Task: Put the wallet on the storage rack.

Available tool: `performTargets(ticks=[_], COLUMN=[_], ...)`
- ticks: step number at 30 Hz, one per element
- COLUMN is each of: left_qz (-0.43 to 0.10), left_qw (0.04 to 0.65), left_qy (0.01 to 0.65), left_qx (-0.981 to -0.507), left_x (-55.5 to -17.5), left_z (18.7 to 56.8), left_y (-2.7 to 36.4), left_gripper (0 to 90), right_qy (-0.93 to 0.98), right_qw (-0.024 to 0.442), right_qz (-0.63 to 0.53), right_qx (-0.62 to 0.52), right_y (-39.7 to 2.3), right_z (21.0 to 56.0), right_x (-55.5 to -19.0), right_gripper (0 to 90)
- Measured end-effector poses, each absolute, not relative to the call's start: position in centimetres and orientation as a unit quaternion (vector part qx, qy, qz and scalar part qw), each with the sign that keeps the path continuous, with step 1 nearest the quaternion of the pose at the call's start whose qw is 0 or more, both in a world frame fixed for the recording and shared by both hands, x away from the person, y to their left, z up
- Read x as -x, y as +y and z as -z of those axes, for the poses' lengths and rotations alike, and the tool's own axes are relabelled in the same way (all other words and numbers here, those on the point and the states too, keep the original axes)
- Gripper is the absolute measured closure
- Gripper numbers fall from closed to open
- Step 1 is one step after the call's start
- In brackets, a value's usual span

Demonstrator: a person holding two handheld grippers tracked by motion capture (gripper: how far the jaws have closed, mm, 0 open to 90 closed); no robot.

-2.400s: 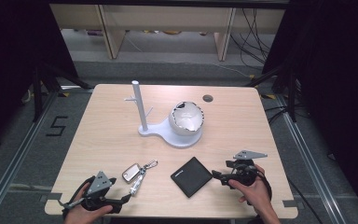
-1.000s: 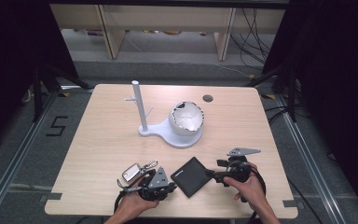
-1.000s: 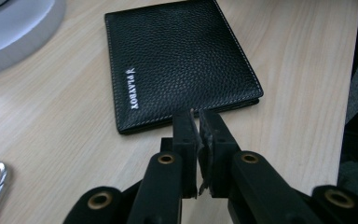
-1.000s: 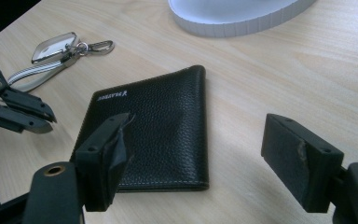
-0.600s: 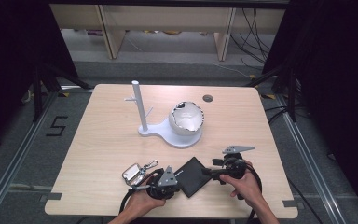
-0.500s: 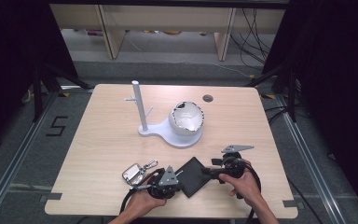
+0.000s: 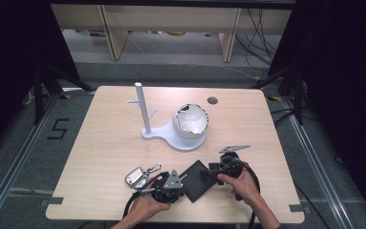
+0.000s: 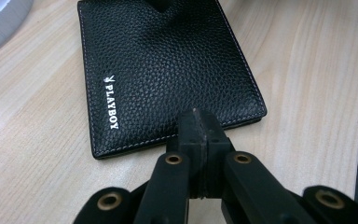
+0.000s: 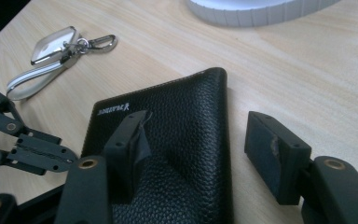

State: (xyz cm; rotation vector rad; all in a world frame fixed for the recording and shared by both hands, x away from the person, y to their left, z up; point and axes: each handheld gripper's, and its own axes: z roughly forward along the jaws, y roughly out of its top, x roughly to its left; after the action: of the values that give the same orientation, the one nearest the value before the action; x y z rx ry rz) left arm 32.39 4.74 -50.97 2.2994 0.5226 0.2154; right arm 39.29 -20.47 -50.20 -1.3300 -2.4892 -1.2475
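The black wallet (image 7: 198, 180) lies flat near the front edge of the surface (image 7: 100, 138), between both hands. The left gripper (image 8: 199, 122), jaws pressed together with nothing between them, noses against one edge, likely to pin it, while the right gripper (image 9: 198, 140) straddles the opposite edge, spread wide and holding nothing. The wallet is pebbled leather, pale-stitched, stamped PLAYBOY.

A white stand (image 7: 171, 135) with an upright post sits mid-table, a crumpled white bowl-like thing (image 7: 190, 121) on its round base. A key fob (image 7: 134, 176) with a clip lies near the front edge of the pale wooden table (image 7: 100, 143).
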Motion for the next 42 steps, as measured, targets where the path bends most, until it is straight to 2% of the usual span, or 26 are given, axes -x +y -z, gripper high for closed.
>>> performTargets(ticks=[5,7,9,10,12,13,15,17,18,23,28,30,31,35,37,38,39,42], left_qz=[-0.081,-0.078,-0.076,-0.078,-0.078,-0.078,-0.081,-0.081,-0.079,-0.077,-0.077,-0.078,-0.078,-0.070,-0.071,-0.071,-0.068,-0.069], left_qw=[0.377,0.378,0.378,0.377,0.379,0.379,0.371,0.371,0.373,0.374,0.373,0.372,0.372,0.369,0.382,0.382,0.383,0.395], left_qy=[0.207,0.206,0.210,0.206,0.208,0.208,0.204,0.205,0.206,0.204,0.205,0.205,0.205,0.200,0.215,0.215,0.216,0.240], left_qx=[-0.899,-0.899,-0.898,-0.900,-0.899,-0.899,-0.903,-0.902,-0.901,-0.902,-0.902,-0.902,-0.902,-0.905,-0.896,-0.896,-0.896,-0.884], left_x=[-32.4,-32.3,-32.3,-32.3,-32.3,-32.3,-32.4,-32.4,-32.3,-32.3,-32.3,-32.3,-32.3,-32.1,-32.0,-32.0,-31.9,-31.4], left_z=[51.0,51.0,51.1,51.1,51.1,51.1,51.0,51.0,51.1,51.1,51.1,51.0,51.0,50.9,50.2,50.2,49.9,49.1], left_y=[4.8,4.7,4.7,4.7,4.7,4.7,4.8,4.8,4.7,4.7,4.7,4.7,4.7,4.7,5.1,5.1,5.4,6.3], left_gripper=[89.3,89.3,89.3,89.3,89.3,89.3,89.2,89.2,89.2,89.2,89.1,88.9,87.9,79.2,73.2,65.6,65.6,56.2], right_qy=[-0.805,-0.801,-0.805,-0.799,-0.792,-0.792,-0.777,-0.770,-0.751,-0.749,-0.760,-0.756,-0.762,-0.766,-0.760,-0.760,-0.766,-0.770], right_qw=[0.041,0.059,0.050,0.064,0.064,0.064,0.080,0.085,0.112,0.112,0.086,0.092,0.075,0.064,0.073,0.073,0.060,0.056], right_qz=[0.400,0.398,0.397,0.404,0.401,0.401,0.422,0.432,0.449,0.456,0.458,0.458,0.467,0.475,0.480,0.480,0.487,0.493], right_qx=[0.436,0.444,0.439,0.441,0.456,0.456,0.461,0.461,0.471,0.467,0.453,0.458,0.442,0.429,0.432,0.432,0.415,0.401], right_y=[-20.2,-20.0,-20.0,-19.9,-20.1,-20.1,-20.5,-20.7,-20.9,-21.0,-20.9,-20.7,-20.6,-20.4,-20.1,-20.1,-20.0,-19.8], right_z=[50.5,50.6,50.7,50.9,50.8,50.8,50.7,50.6,50.2,50.0,49.6,49.4,49.0,48.6,48.0,48.0,47.8,47.2], right_x=[-39.6,-39.6,-39.7,-39.8,-39.8,-39.8,-39.8,-39.8,-39.7,-39.6,-39.5,-39.3,-39.2,-39.0,-38.5,-38.5,-38.5,-38.3], right_gripper=[44.1,46.6,47.7,48.5,54.4,54.4,61.5,63.9,66.8,68.0,76.0,76.8,78.4,79.5,80.2,80.2,80.4,80.8])
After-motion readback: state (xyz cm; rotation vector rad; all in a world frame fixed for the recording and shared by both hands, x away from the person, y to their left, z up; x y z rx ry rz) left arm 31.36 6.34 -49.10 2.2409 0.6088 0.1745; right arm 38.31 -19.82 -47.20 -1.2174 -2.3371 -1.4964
